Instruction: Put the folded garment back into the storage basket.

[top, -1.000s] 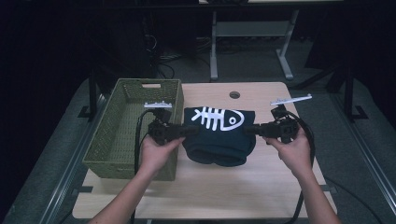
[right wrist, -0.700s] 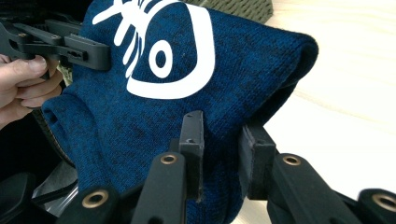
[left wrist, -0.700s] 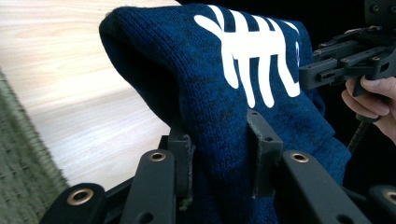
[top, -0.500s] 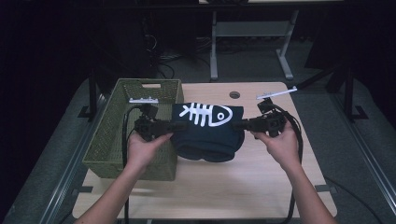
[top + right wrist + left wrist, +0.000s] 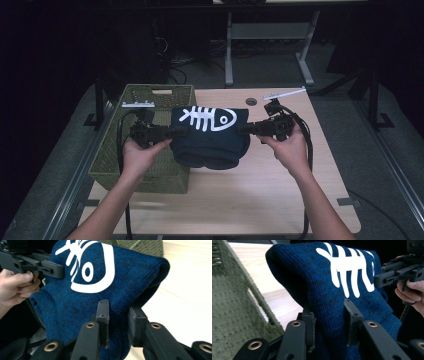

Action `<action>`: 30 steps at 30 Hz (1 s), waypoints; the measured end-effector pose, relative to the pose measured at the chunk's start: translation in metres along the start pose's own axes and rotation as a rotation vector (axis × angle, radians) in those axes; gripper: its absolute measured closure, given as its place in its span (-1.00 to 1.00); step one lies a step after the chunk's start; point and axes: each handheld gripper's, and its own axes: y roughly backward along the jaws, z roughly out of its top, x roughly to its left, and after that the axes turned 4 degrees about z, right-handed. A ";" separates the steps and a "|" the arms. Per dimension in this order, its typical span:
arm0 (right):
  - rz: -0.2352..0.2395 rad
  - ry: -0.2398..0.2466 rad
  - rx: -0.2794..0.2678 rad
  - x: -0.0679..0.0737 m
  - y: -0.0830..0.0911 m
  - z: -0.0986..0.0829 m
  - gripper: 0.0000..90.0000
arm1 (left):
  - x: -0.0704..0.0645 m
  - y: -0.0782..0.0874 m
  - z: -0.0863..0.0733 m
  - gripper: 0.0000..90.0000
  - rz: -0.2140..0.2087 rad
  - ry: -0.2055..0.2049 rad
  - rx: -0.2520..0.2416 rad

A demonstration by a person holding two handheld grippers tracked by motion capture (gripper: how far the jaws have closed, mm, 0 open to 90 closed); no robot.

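Note:
A folded dark blue knit sweater (image 5: 210, 135) with a white fish-skeleton print hangs in the air between both grippers, above the table and partly over the basket's right edge. My left gripper (image 5: 176, 133) is shut on the sweater's left edge (image 5: 329, 325). My right gripper (image 5: 246, 130) is shut on its right edge (image 5: 117, 322). The lower folds sag beneath the grippers. In the left gripper view the right gripper (image 5: 397, 272) and its hand show beyond the sweater; in the right gripper view the left gripper (image 5: 40, 263) shows at upper left.
A green woven basket (image 5: 150, 100) stands at the table's left side, its rim (image 5: 259, 300) just below the sweater. The light wooden table (image 5: 260, 200) has a round hole (image 5: 251, 101) at the back. Metal stands and cables lie on the floor behind.
Both grippers have carried the sweater leftward, so it now overlaps the basket's right edge. The grip on both edges is unchanged.

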 end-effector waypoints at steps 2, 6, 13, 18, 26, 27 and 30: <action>0.013 0.001 -0.004 0.002 -0.003 0.003 0.64 | 0.003 0.004 0.000 0.50 0.002 0.001 -0.004; 0.041 0.010 -0.010 0.005 -0.011 0.009 0.64 | 0.011 0.014 0.001 0.51 0.011 0.008 -0.011; 0.075 0.018 -0.015 0.011 -0.026 0.018 0.64 | 0.023 0.029 0.001 0.50 0.023 0.027 -0.022; 0.095 0.016 -0.021 0.015 -0.037 0.024 0.64 | 0.030 0.035 0.001 0.50 0.033 0.038 -0.027; 0.108 0.017 -0.026 0.021 -0.048 0.031 0.64 | 0.040 0.046 0.002 0.50 0.048 0.055 -0.037; 0.109 0.020 -0.028 0.022 -0.050 0.032 0.64 | 0.041 0.048 0.002 0.50 0.051 0.053 -0.039; 0.112 0.023 -0.025 0.025 -0.055 0.035 0.64 | 0.044 0.052 0.001 0.50 0.059 0.057 -0.040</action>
